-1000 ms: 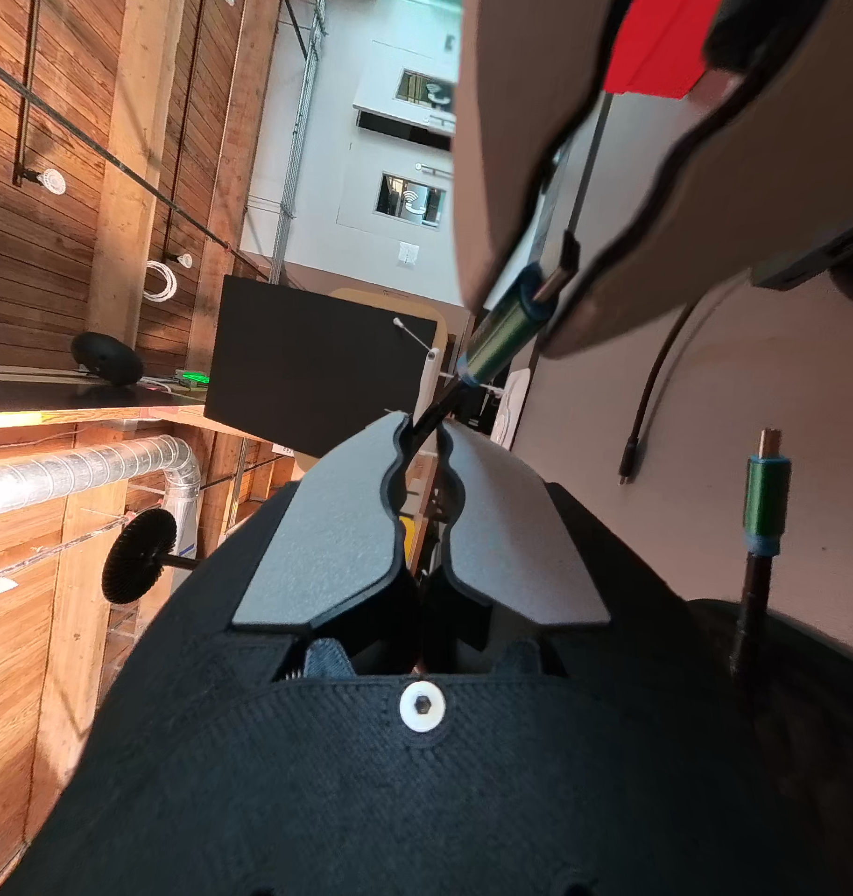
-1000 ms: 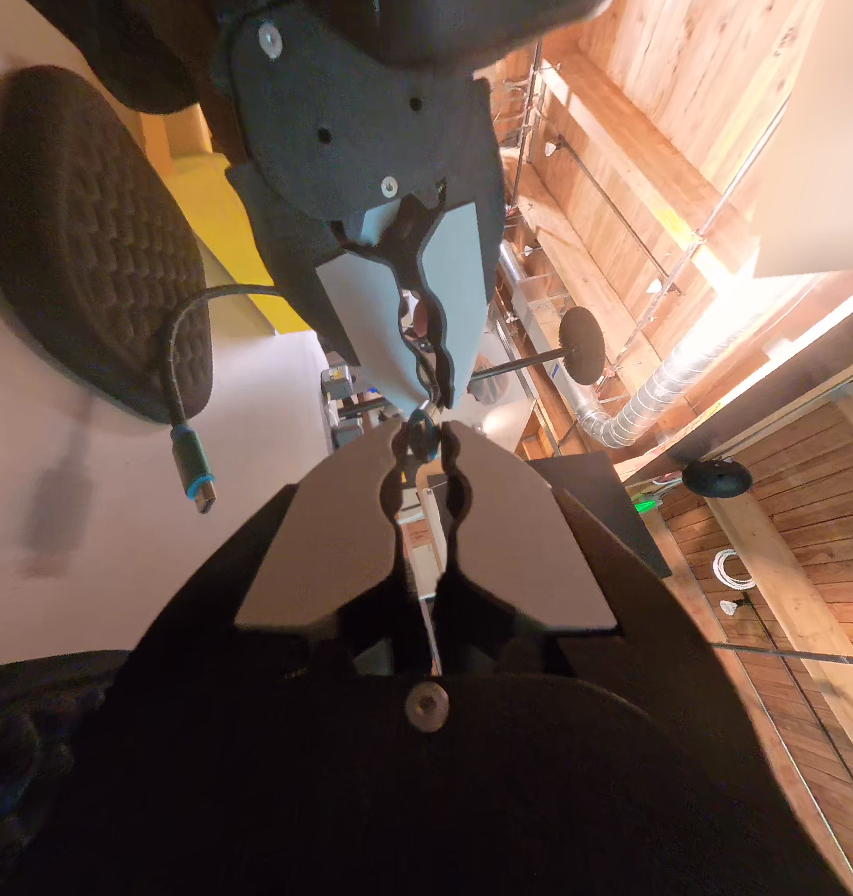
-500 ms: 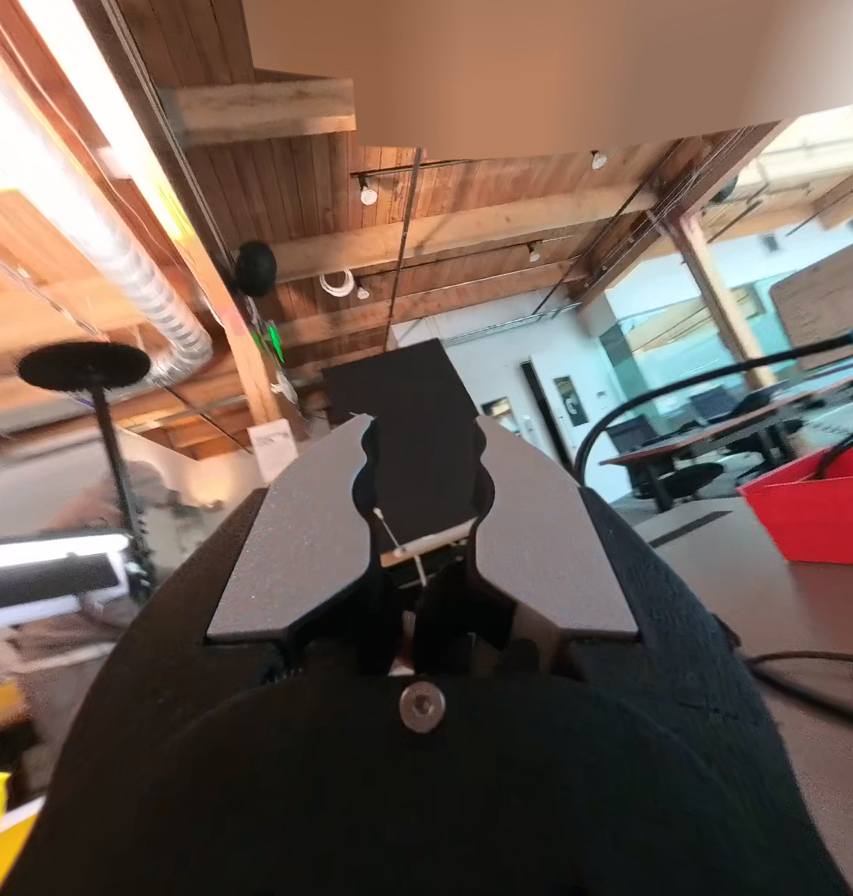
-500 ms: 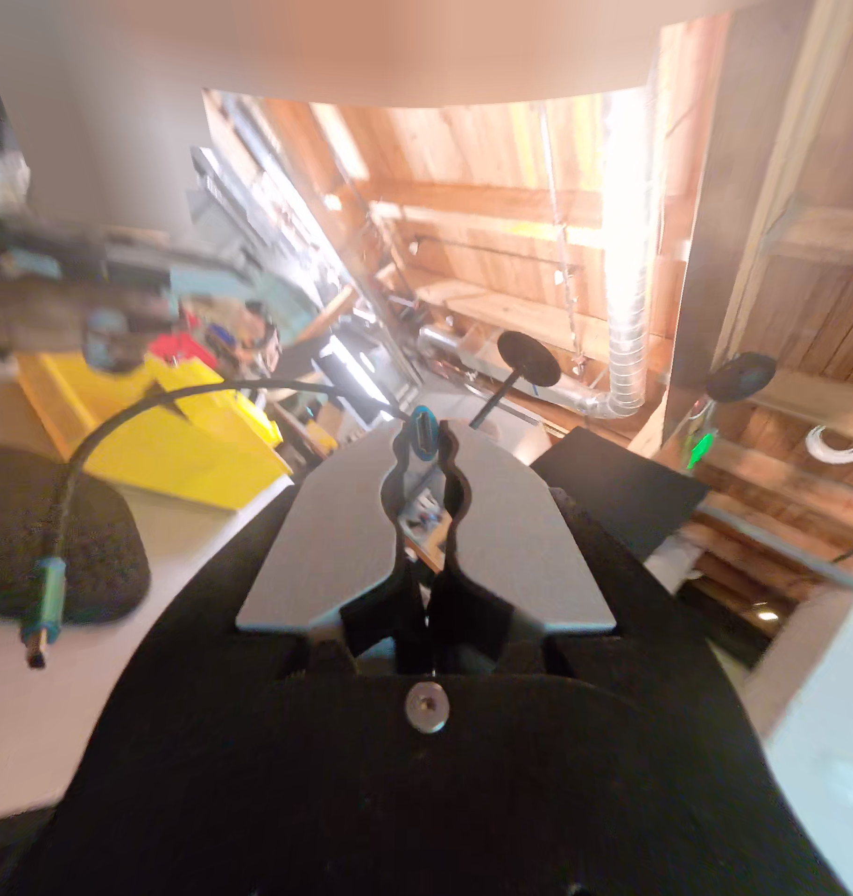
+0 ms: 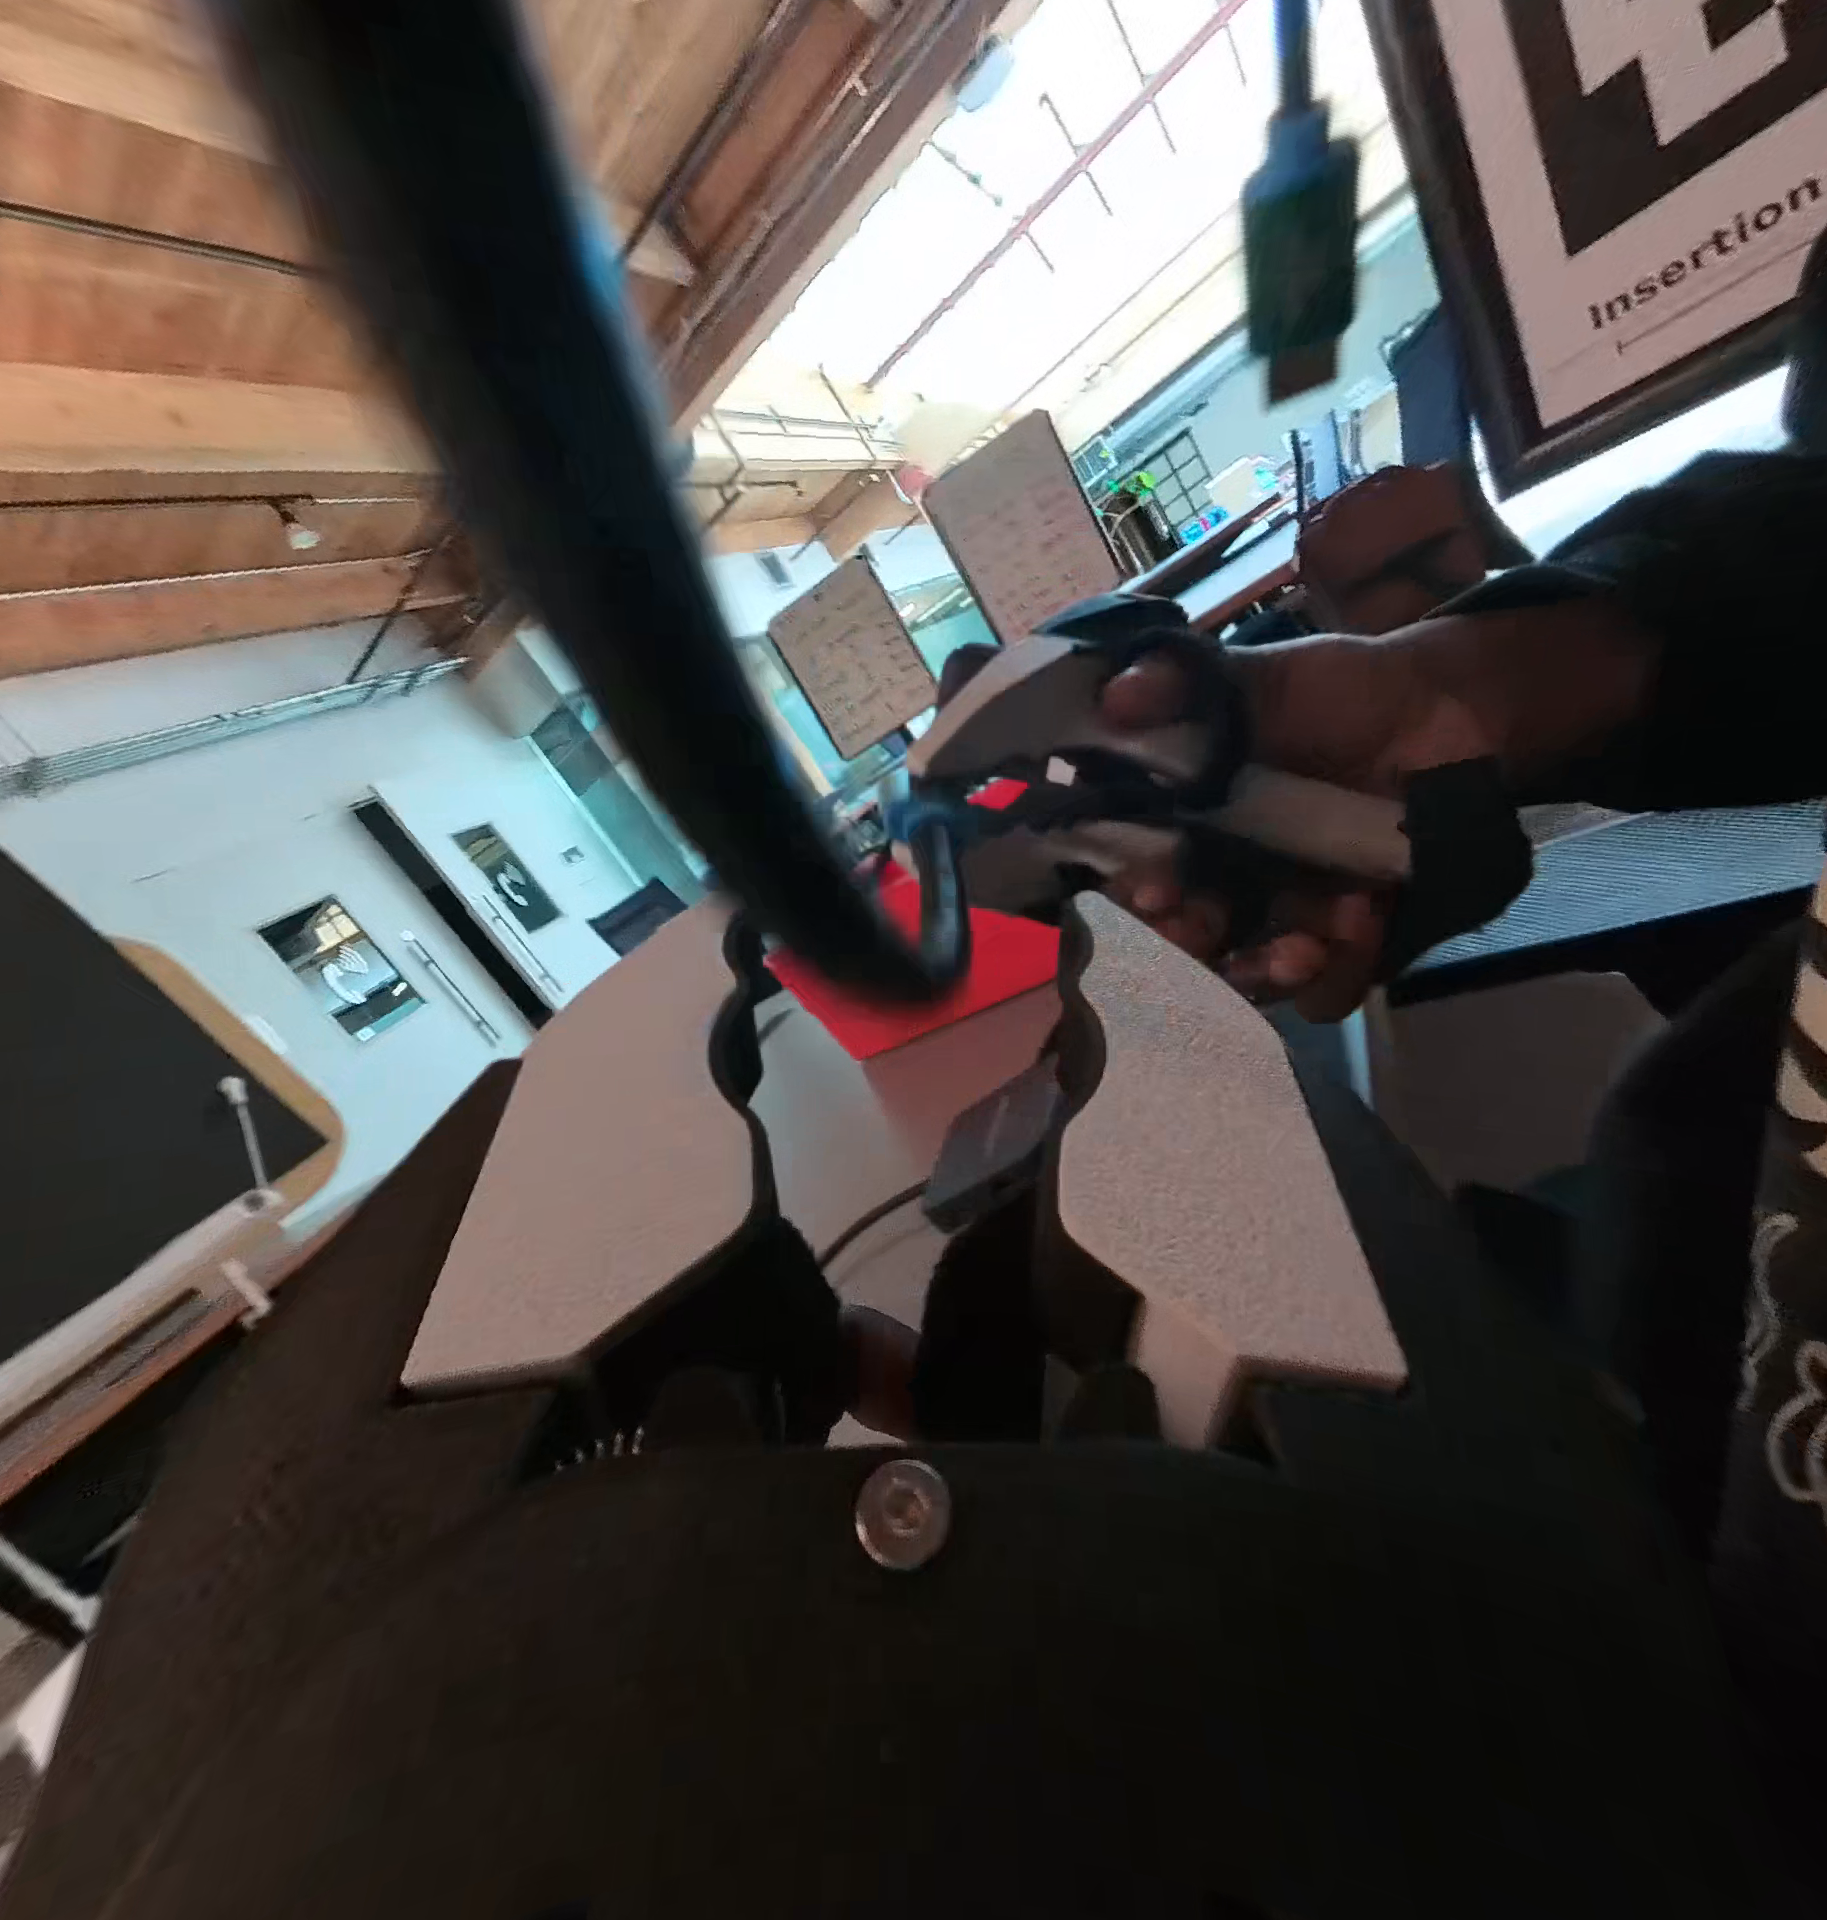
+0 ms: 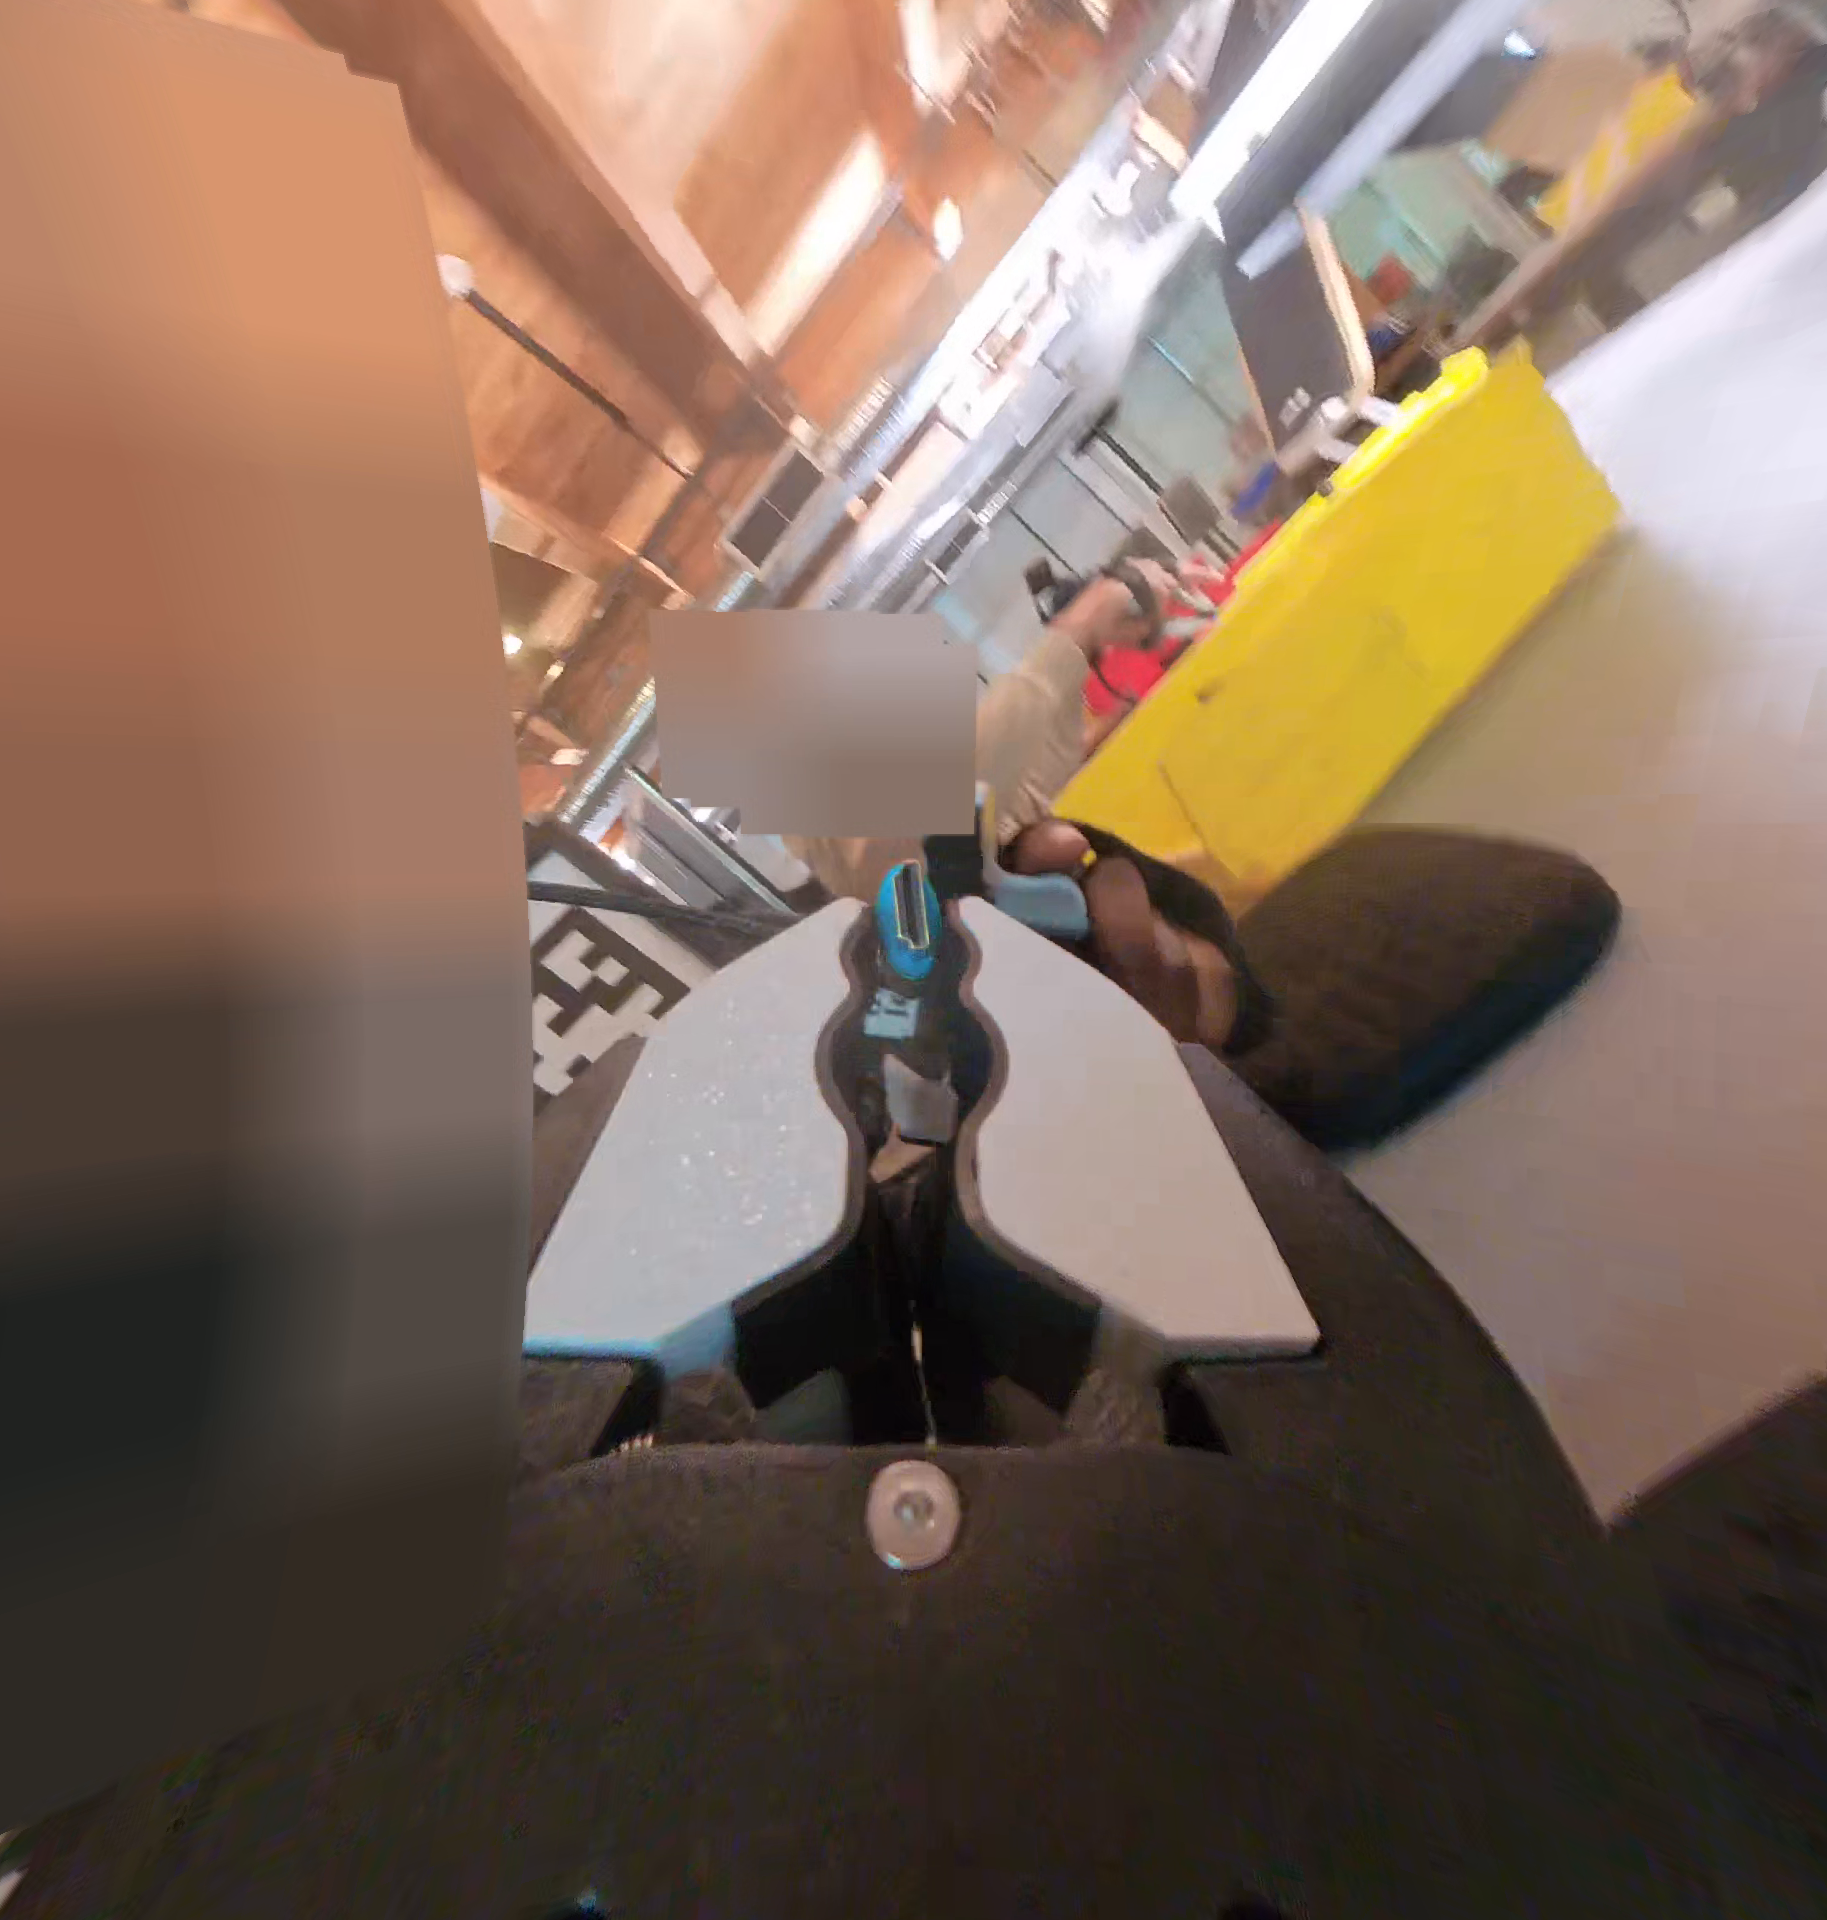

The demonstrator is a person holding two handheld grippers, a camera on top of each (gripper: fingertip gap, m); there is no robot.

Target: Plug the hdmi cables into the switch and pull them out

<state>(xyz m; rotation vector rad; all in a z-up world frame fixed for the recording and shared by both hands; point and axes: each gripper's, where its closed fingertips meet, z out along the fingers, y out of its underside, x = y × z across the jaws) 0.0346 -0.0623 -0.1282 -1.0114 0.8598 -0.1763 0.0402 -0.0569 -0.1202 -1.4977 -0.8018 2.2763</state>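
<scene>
My right gripper [image 6: 904,935] is shut on an HDMI plug [image 6: 906,902] with a blue collar and a metal tip that sticks out past the fingertips. In the left wrist view the right gripper [image 5: 945,805] is held by a hand, and the plug's black cable [image 5: 597,540] loops down across the front of my left gripper [image 5: 904,935]. The left gripper is open and grips nothing. A small dark grey box [image 5: 992,1143] with a thin lead lies on the table behind its gap. A second, green plug [image 5: 1298,260] hangs at the upper right.
A red bin [image 5: 919,1003] sits on the table beyond the left gripper. A yellow bin [image 6: 1356,644] and a black pad [image 6: 1408,966] lie to the right of the right gripper. A board with a black-and-white marker [image 5: 1615,156] stands close by. People sit in the background.
The left gripper let go of the cable and opened wide. Both views have swung round sharply. The right gripper has kept hold of the plug throughout.
</scene>
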